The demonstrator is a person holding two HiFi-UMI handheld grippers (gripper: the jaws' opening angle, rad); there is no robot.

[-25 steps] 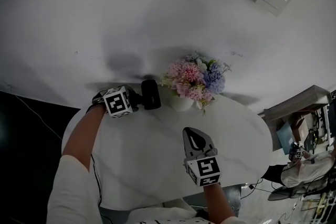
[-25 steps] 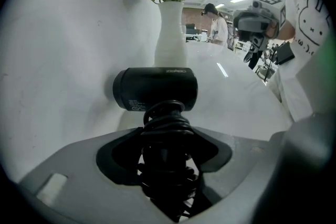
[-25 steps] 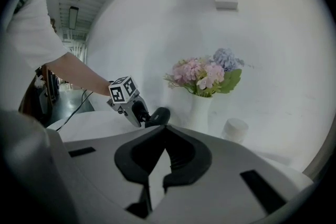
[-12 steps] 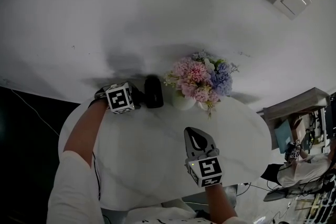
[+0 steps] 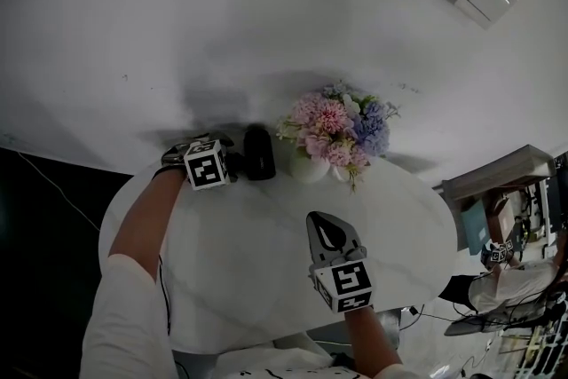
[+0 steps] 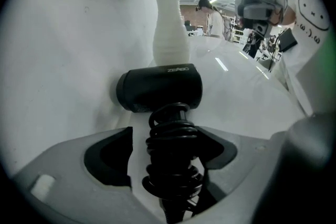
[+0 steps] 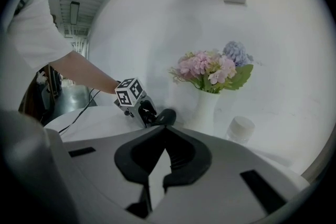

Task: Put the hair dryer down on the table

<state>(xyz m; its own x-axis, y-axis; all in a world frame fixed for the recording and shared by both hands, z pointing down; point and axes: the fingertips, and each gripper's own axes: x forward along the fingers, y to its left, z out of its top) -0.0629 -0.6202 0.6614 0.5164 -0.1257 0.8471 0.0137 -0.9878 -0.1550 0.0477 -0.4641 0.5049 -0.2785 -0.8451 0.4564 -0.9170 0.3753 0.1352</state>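
At the back of the counter (image 5: 266,271), close to the wall, the black hair dryer (image 5: 258,153) looks to be lying on its side just beside the white vase (image 5: 306,171) of flowers. The left gripper (image 5: 234,161) is spreading its jaws, and the dryer's handle, wound with its coiled cord, sits between them. There is a sliver of daylight on one side, while the other pad sits very close to the cord. The right gripper (image 5: 325,225) hangs over the middle of the counter, its jaws pressed together on nothing.

My worry is that cord: if a loop snags on a pad when the gripper draws back, it could drag the dryer along. The barrel is round too, so a nudge might roll it into the vase and tip the vase over.
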